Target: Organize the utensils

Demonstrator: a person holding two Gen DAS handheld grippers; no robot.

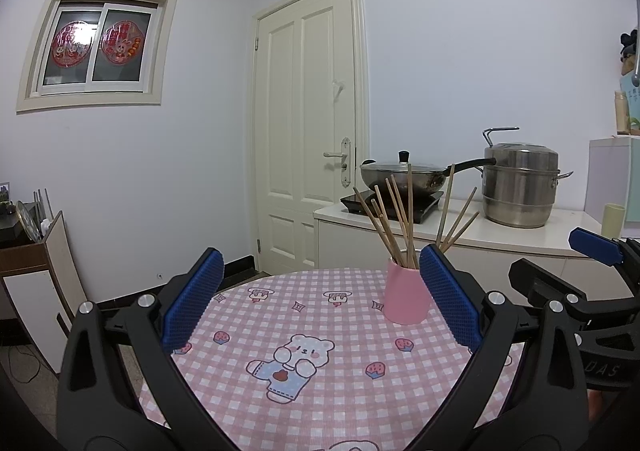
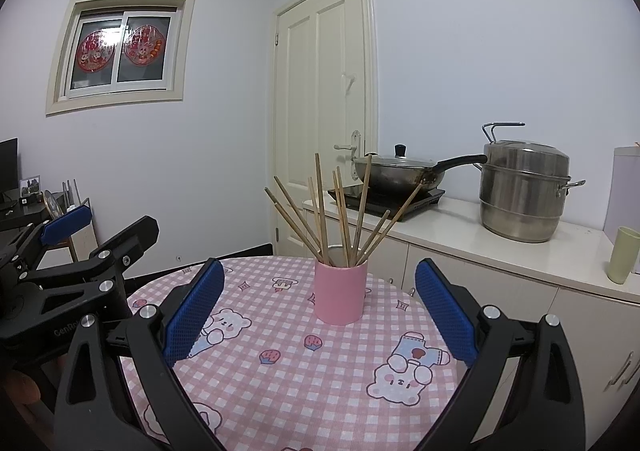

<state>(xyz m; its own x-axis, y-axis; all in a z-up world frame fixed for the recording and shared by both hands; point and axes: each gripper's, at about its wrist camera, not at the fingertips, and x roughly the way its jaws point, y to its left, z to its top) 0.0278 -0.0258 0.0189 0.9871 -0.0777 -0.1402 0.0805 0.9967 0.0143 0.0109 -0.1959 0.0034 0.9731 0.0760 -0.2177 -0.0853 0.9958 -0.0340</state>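
Two sets of tongs hang over a round bench [image 2: 280, 391] w/ a pink checked cloth, both spread wide & grasping nothing. Largest thing after the bench is the steel steamer pot [image 2: 524, 191] on the white cabinet behind, then the lidded wok [image 2: 400, 173] on its hotplate; neither looks part of the job.

Left tongs [image 1: 320, 307] sit to the left of the pink cup [image 1: 406, 293], its right pad just in front of the cup from that view. Right tongs [image 2: 320, 311] frame the cup squarely between the pads, near but not touching.

The cup stands upright toward the far side of the bench, approx. ten wooden chopsticks [image 2: 340, 215] fanned out in it, tips splayed every way. No loose ones visible on the cloth.

My guess: sticks are in, so what's left is tidying the bundle or shifting the cup. To do it well, come in w/ the right set, low on the cup wall, below the rim, squeeze gently, keep it upright. Top-heavy w/ that fan, so a knock on the sticks could tip it; left set should stay clear.
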